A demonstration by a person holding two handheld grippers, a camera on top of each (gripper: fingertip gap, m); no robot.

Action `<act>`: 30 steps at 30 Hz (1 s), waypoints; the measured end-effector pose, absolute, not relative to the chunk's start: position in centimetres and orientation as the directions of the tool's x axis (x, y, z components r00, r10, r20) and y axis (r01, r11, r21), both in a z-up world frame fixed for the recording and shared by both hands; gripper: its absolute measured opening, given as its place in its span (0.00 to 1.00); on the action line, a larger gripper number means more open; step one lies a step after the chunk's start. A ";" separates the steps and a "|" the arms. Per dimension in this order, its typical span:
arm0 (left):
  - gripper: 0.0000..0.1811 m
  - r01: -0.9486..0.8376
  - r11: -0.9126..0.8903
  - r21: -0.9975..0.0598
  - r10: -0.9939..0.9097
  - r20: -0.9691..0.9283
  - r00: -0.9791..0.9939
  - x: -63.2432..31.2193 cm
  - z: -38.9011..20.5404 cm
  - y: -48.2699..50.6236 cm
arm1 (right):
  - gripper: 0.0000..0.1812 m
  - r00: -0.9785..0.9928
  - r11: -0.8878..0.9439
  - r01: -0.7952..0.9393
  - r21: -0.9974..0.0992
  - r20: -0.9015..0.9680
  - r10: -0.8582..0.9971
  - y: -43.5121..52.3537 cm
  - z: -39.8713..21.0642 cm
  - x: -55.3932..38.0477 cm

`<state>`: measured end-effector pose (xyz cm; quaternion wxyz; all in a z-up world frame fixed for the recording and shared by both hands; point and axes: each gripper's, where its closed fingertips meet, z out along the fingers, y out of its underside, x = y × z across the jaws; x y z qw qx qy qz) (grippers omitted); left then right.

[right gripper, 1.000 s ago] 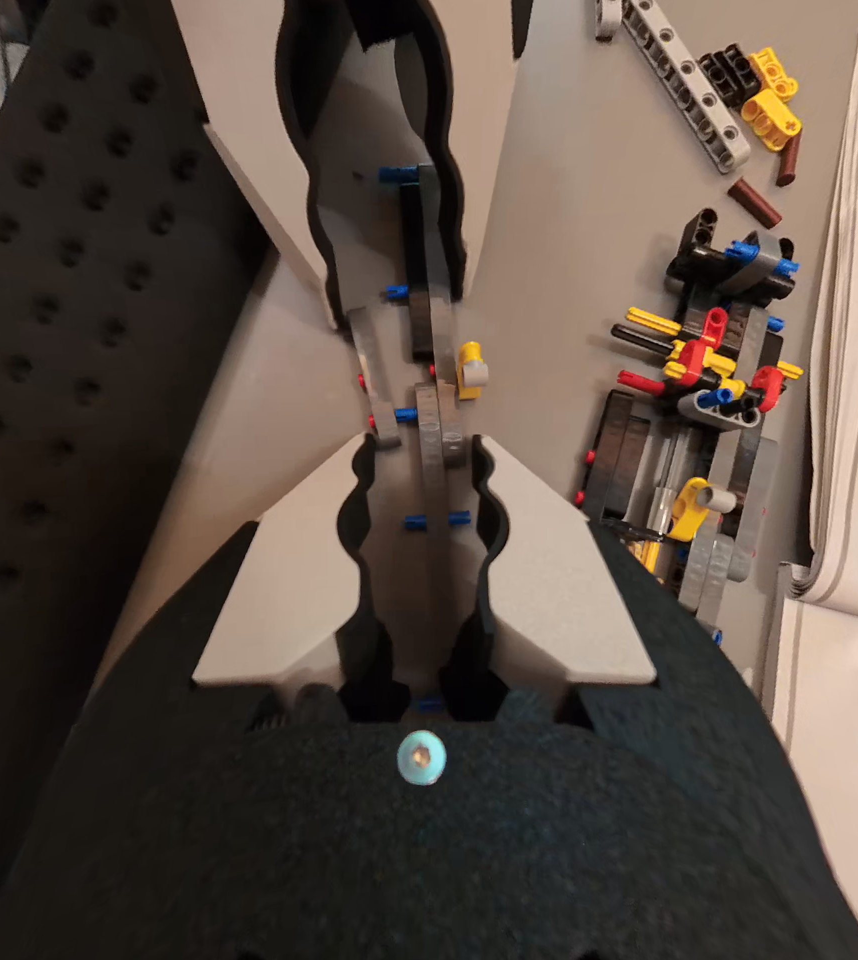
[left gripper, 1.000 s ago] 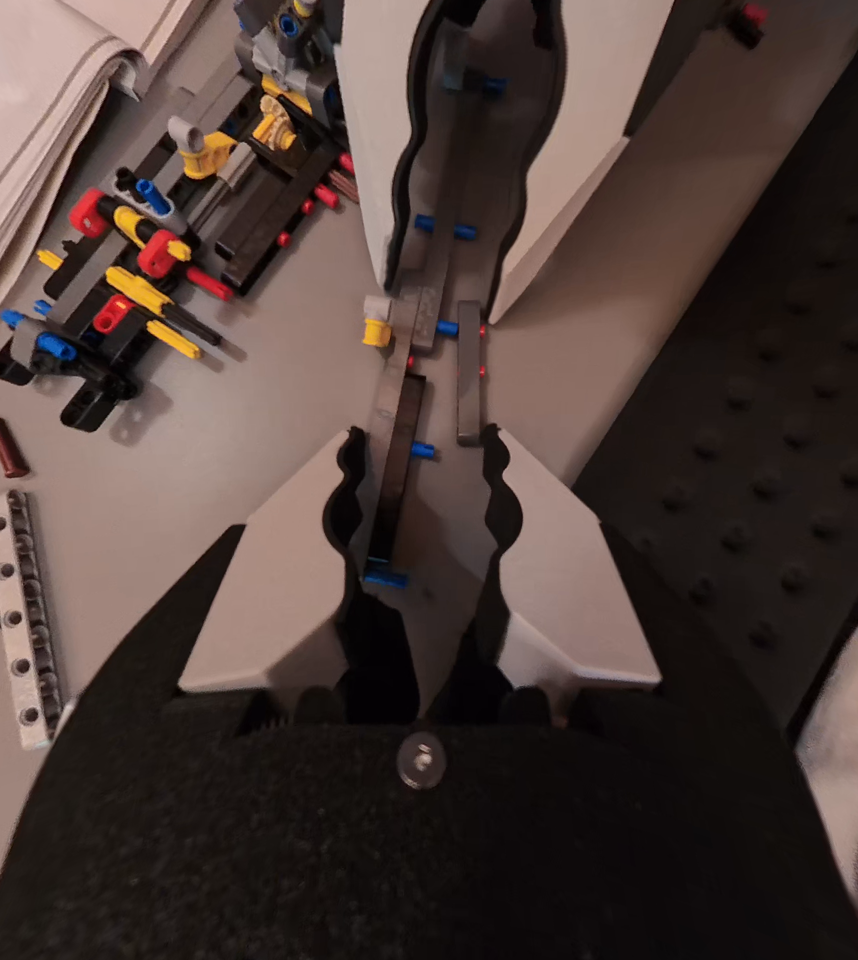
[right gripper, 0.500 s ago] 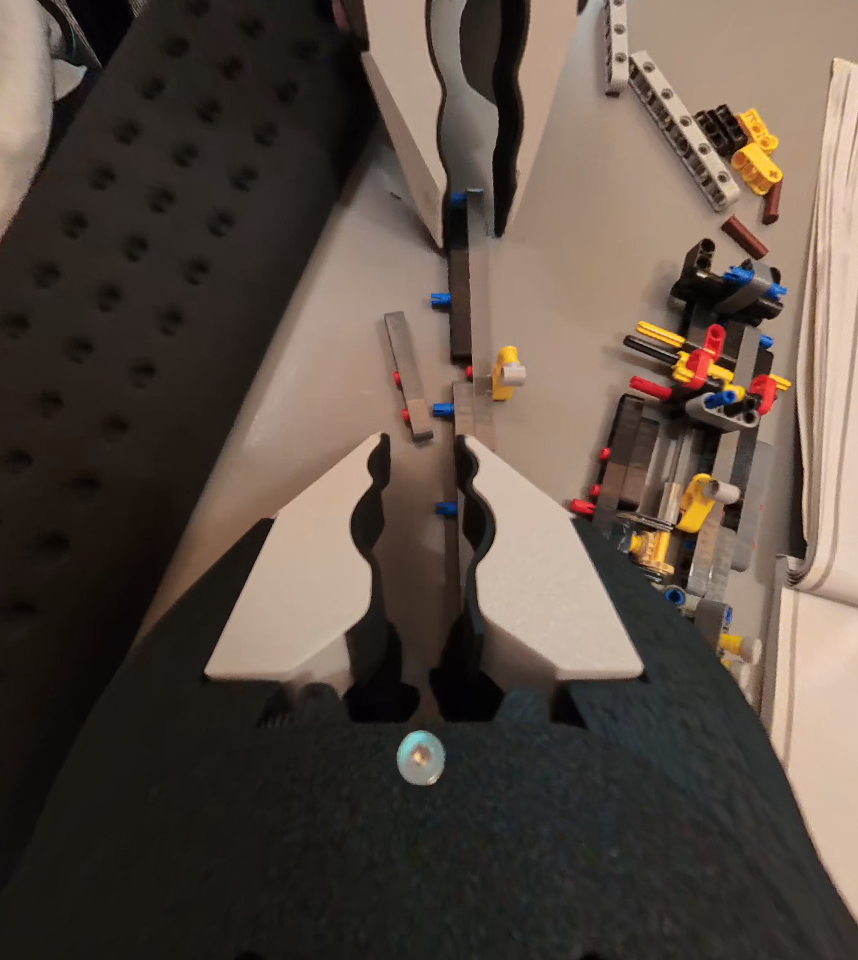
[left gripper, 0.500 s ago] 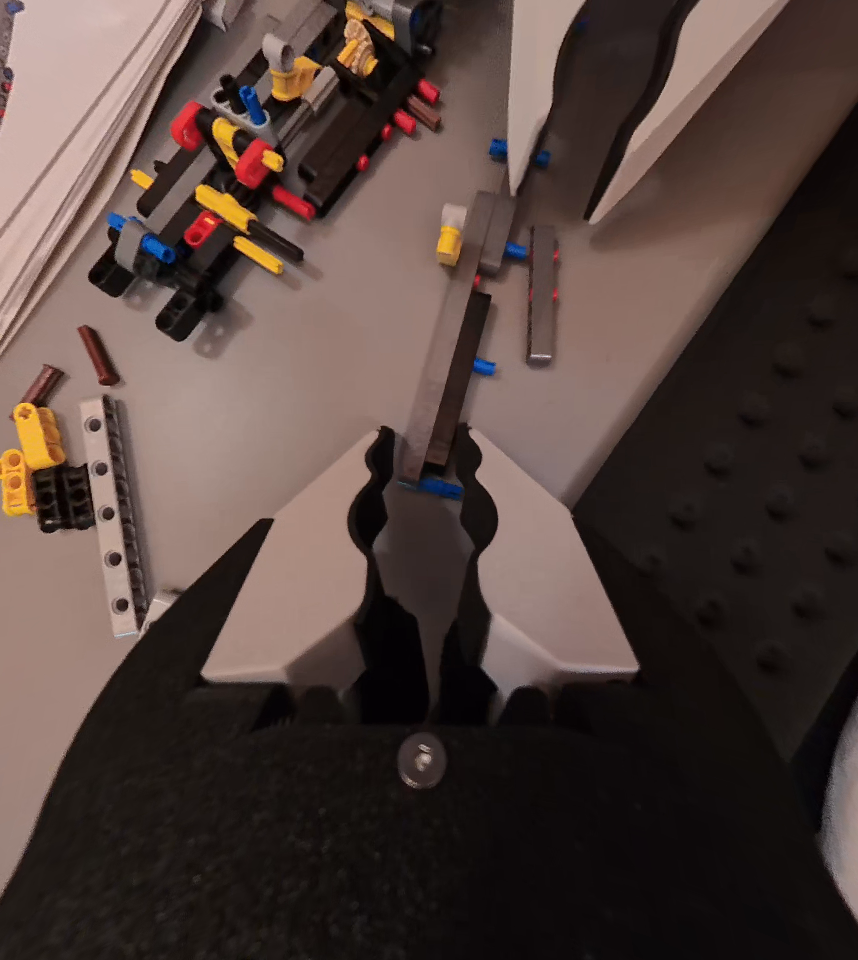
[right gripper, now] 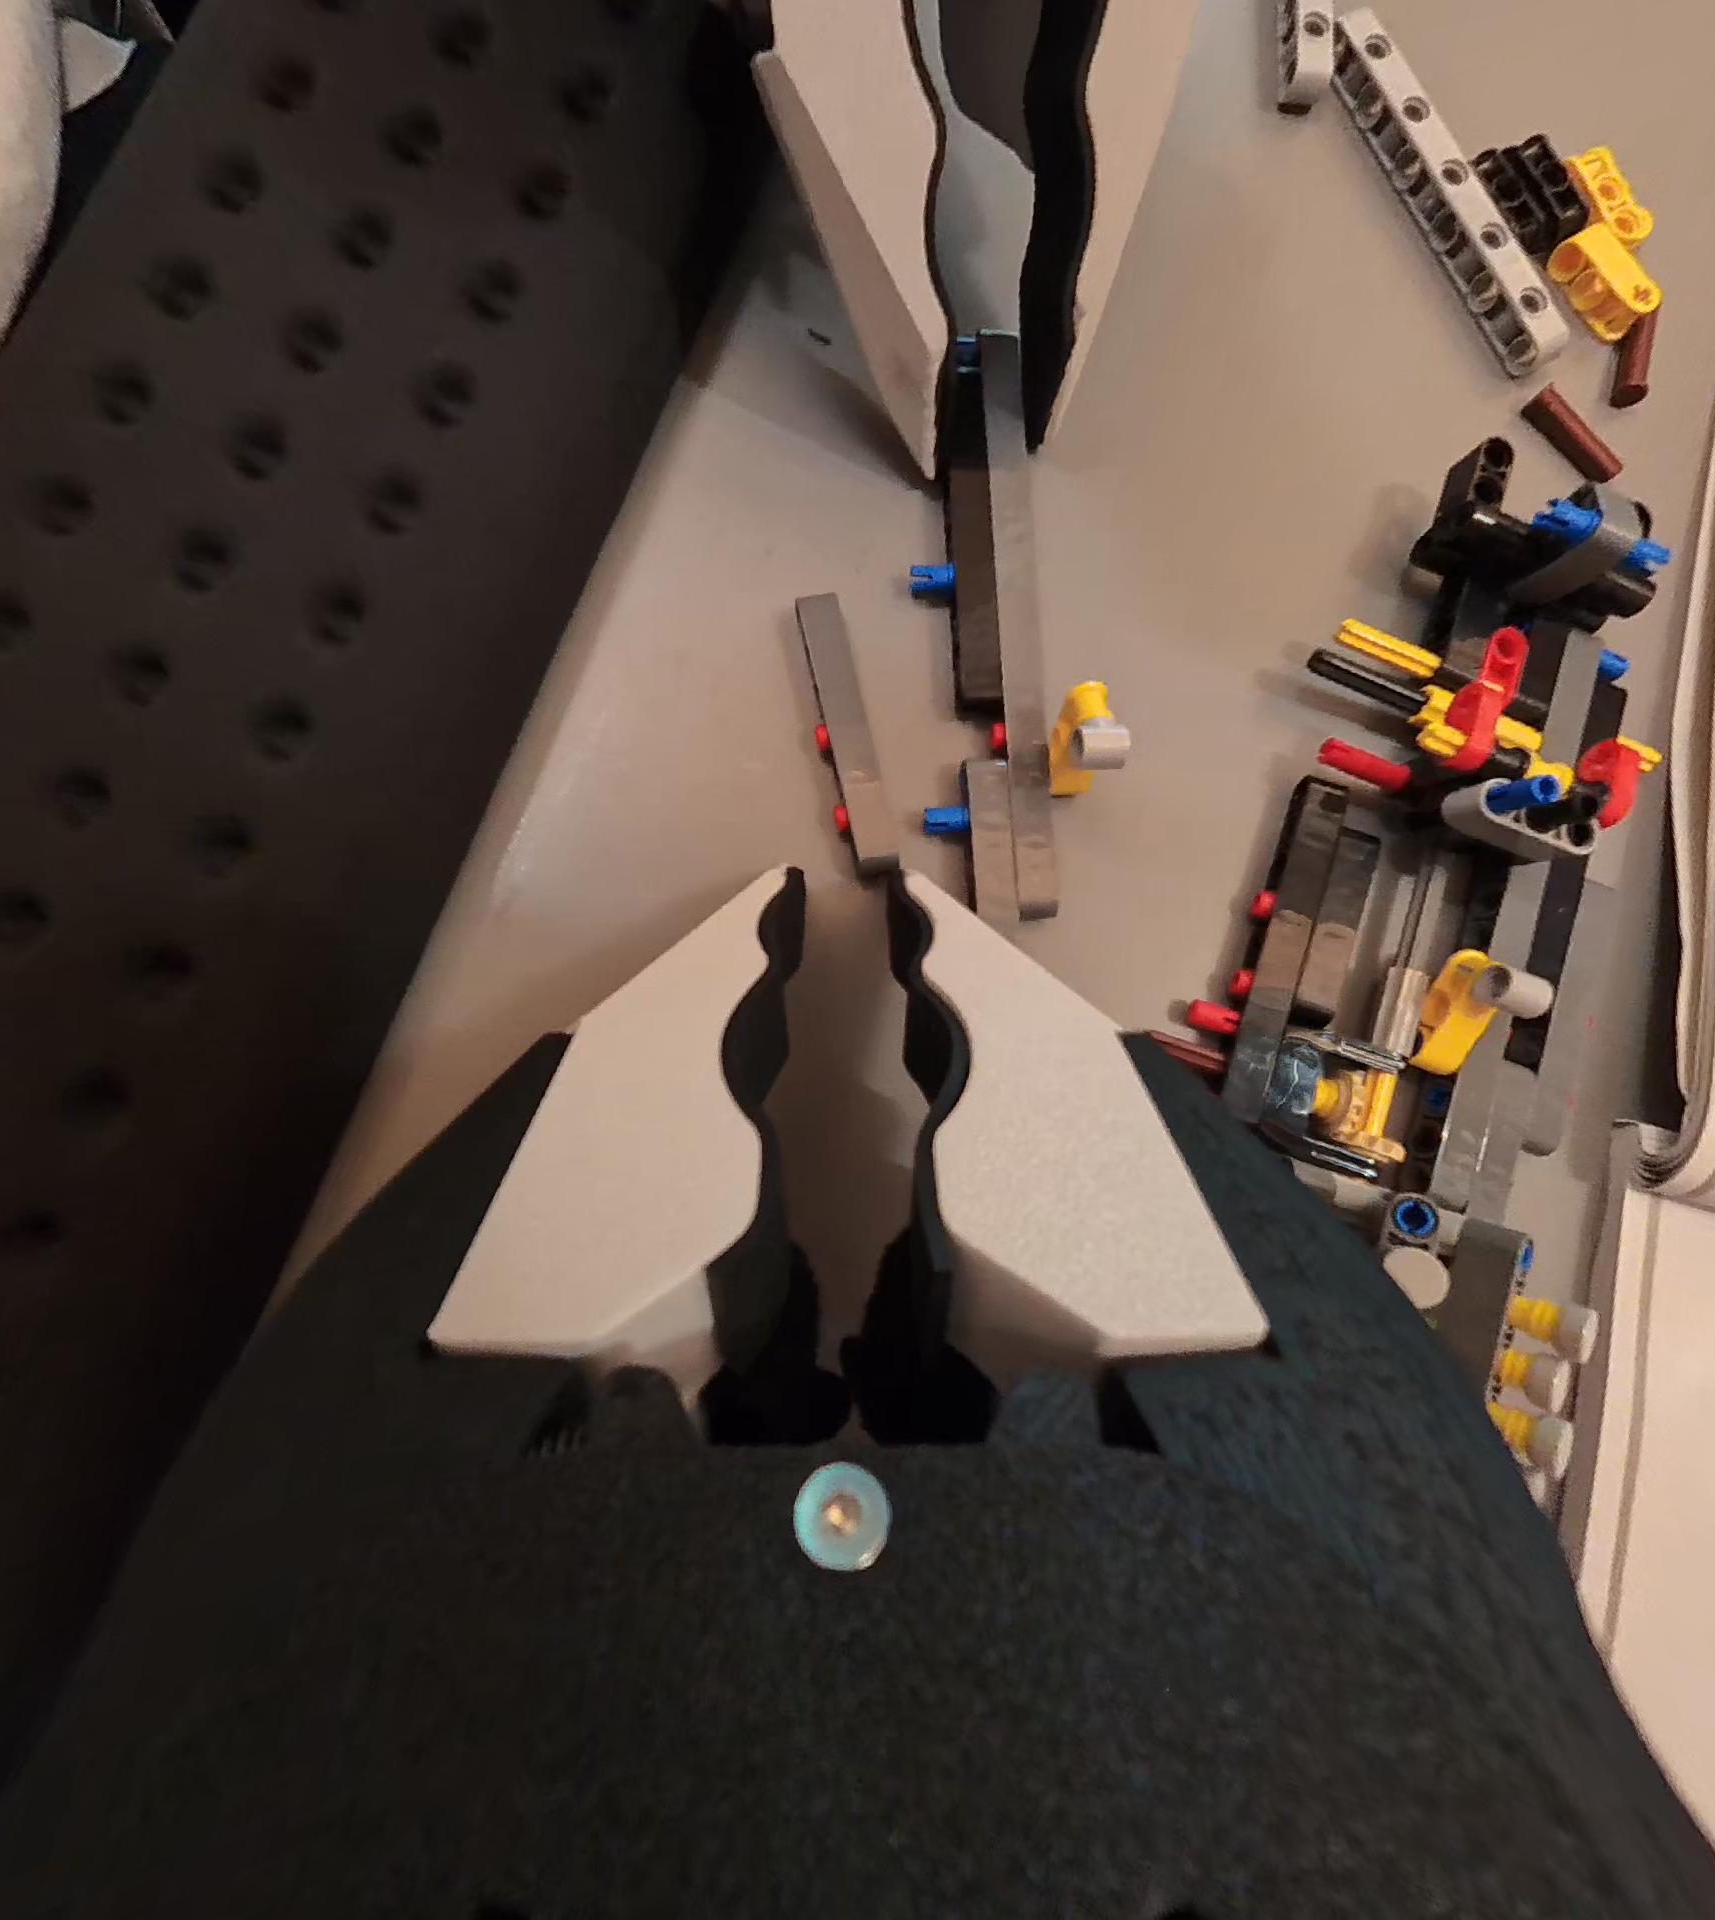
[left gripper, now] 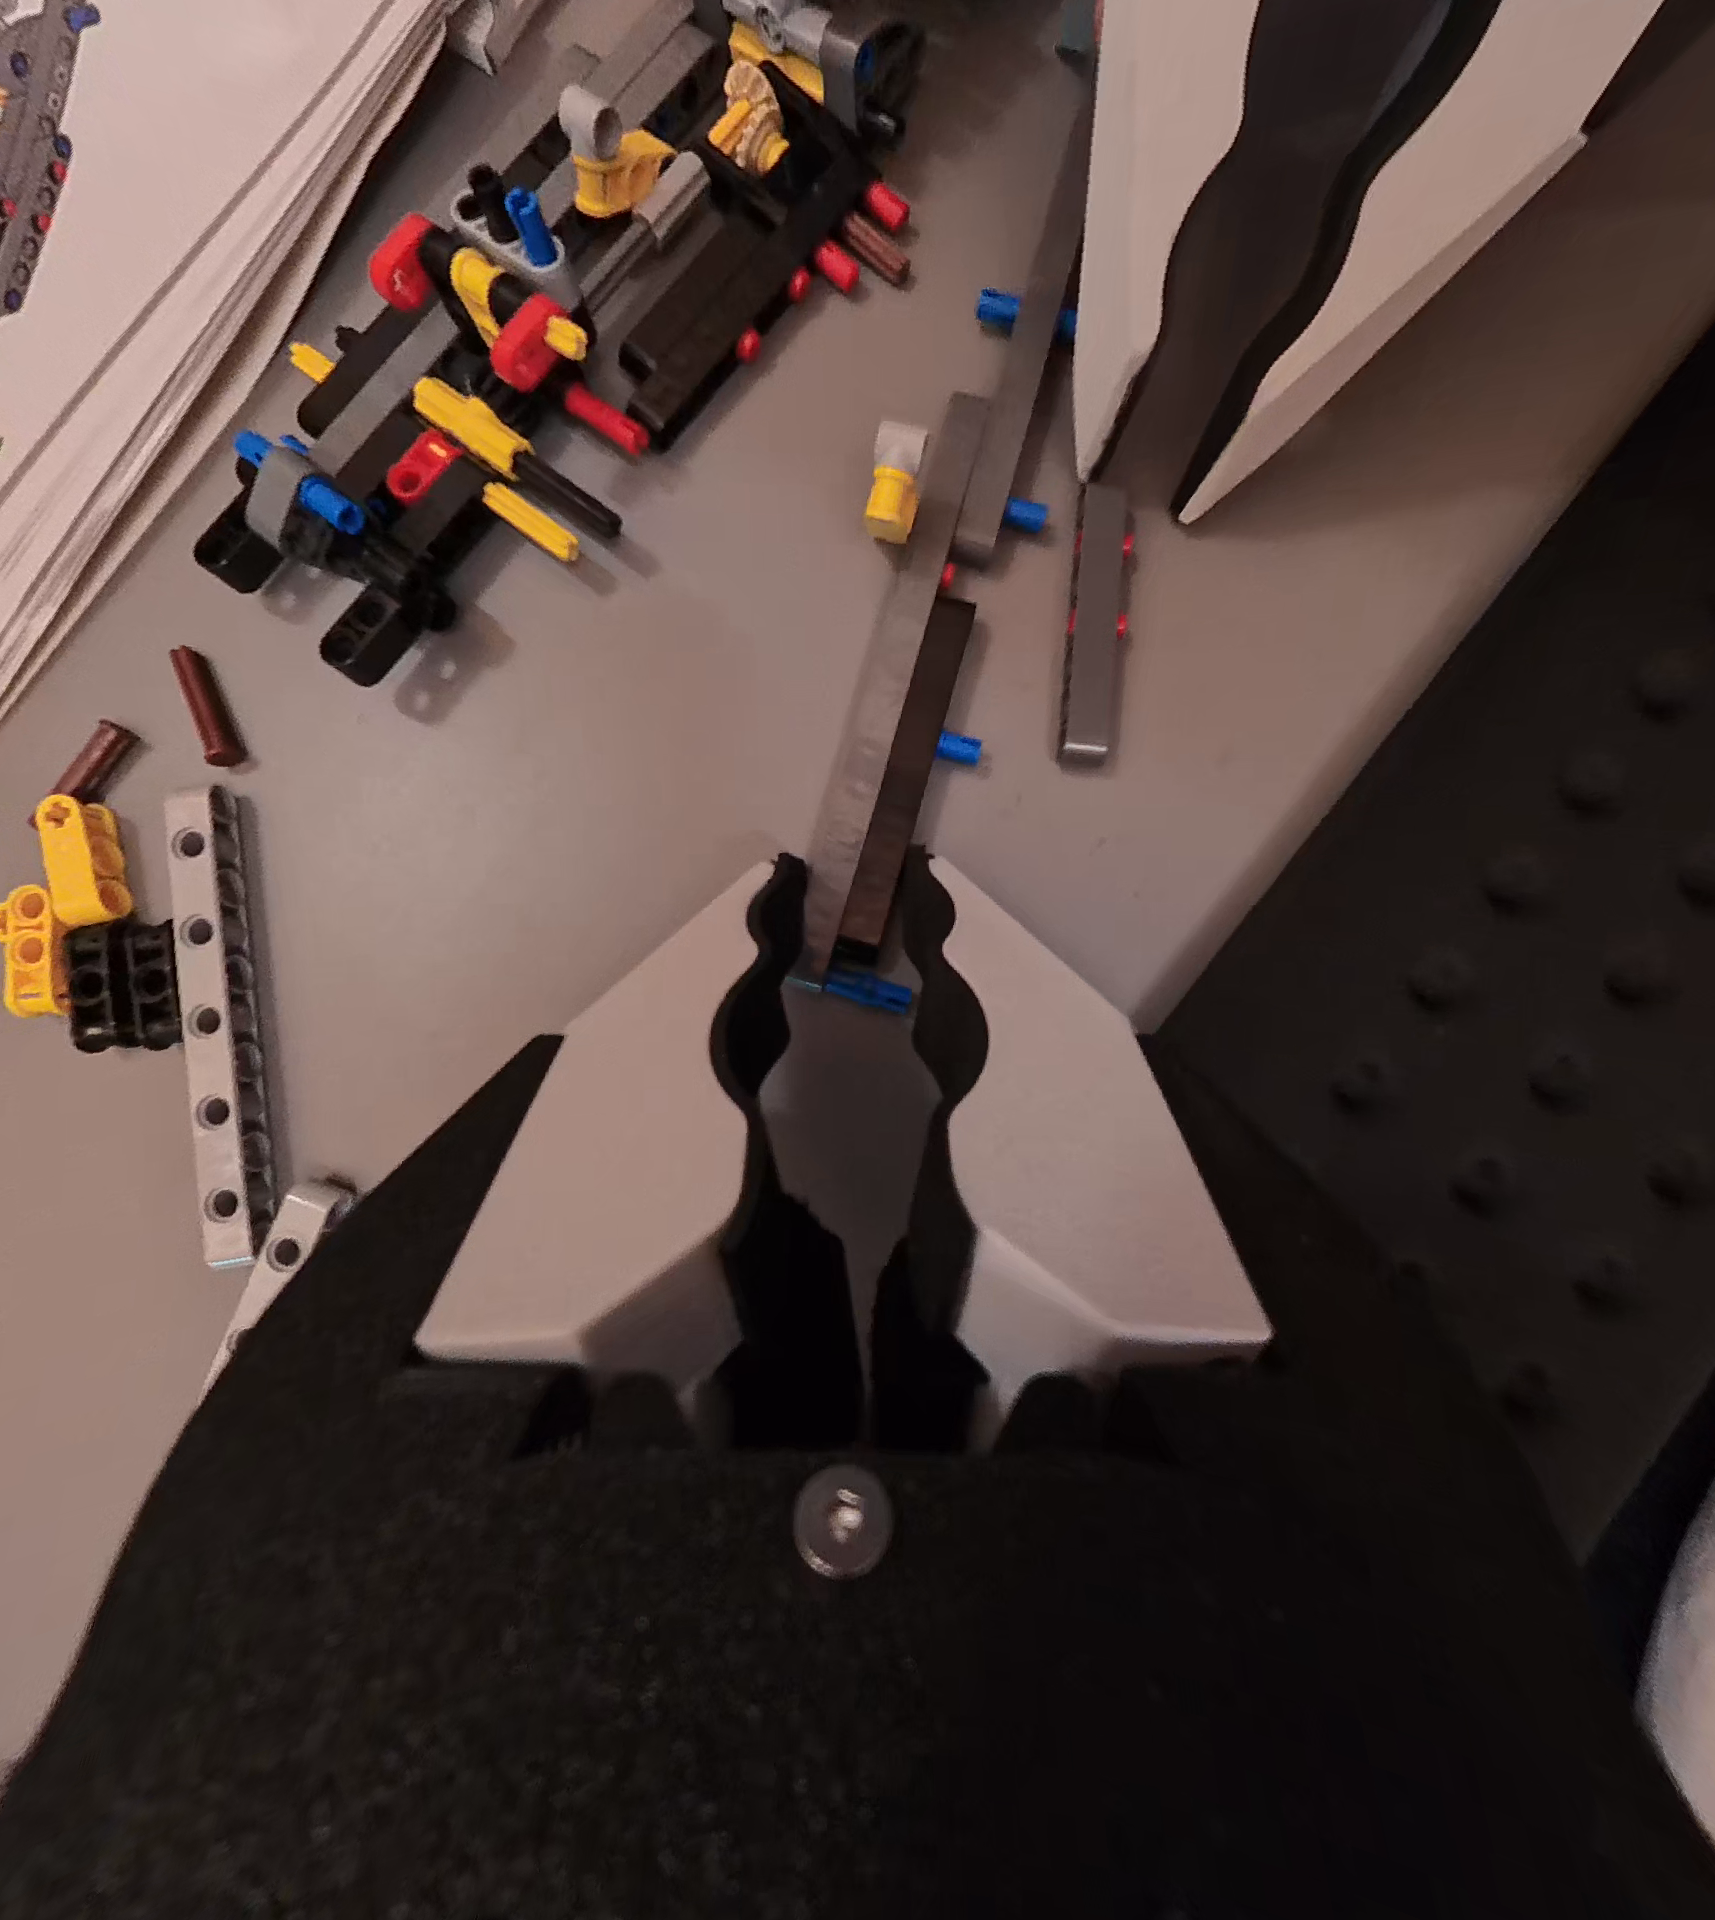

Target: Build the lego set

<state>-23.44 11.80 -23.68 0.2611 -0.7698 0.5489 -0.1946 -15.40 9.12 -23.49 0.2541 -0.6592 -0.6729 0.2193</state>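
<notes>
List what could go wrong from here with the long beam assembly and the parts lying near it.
1. The left gripper pinches only the near end of the long beam assembly, so the far end may sag or swing.
2. The right gripper is open with nothing between its fingers, right by the short grey beam, and could knock it aside.
3. The yellow connector juts sideways off the assembly and could snag or pop off.

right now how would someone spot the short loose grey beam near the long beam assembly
Start at the black studded mat along the grey table's edge. Between it and the long beam assembly that the left gripper holds lies the short grey beam. It alone lies separate, with red pins on its sides, not blue.
</notes>
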 end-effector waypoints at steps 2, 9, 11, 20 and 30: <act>0.10 -0.743 -0.262 -0.616 -0.946 0.011 0.324 -23.4 -23.7 11.7 | 0.06 -0.005 0.032 0.773 -0.634 0.045 0.999 9.0 -23.5 -15.5; 0.10 -0.739 -0.271 -0.617 -0.942 0.013 0.335 -23.2 -23.7 11.5 | 0.00 -0.027 0.059 0.770 -0.635 0.060 0.998 8.6 -23.6 -16.2; 0.10 -0.740 -0.270 -0.617 -0.943 0.013 0.334 -23.1 -23.7 11.5 | 0.00 -0.030 0.067 0.767 -0.638 0.069 0.997 8.6 -23.5 -16.3; 0.23 -0.683 -0.239 -0.690 -0.965 0.091 0.246 -23.2 -22.0 10.8 | 0.24 0.055 0.025 0.677 -0.736 0.083 0.995 10.2 -21.2 -16.1; 0.29 -0.772 -0.001 -0.635 -0.999 -0.037 0.032 -21.6 -23.6 10.7 | 0.43 0.106 -0.048 0.738 -0.673 0.045 0.993 11.3 -23.5 -16.7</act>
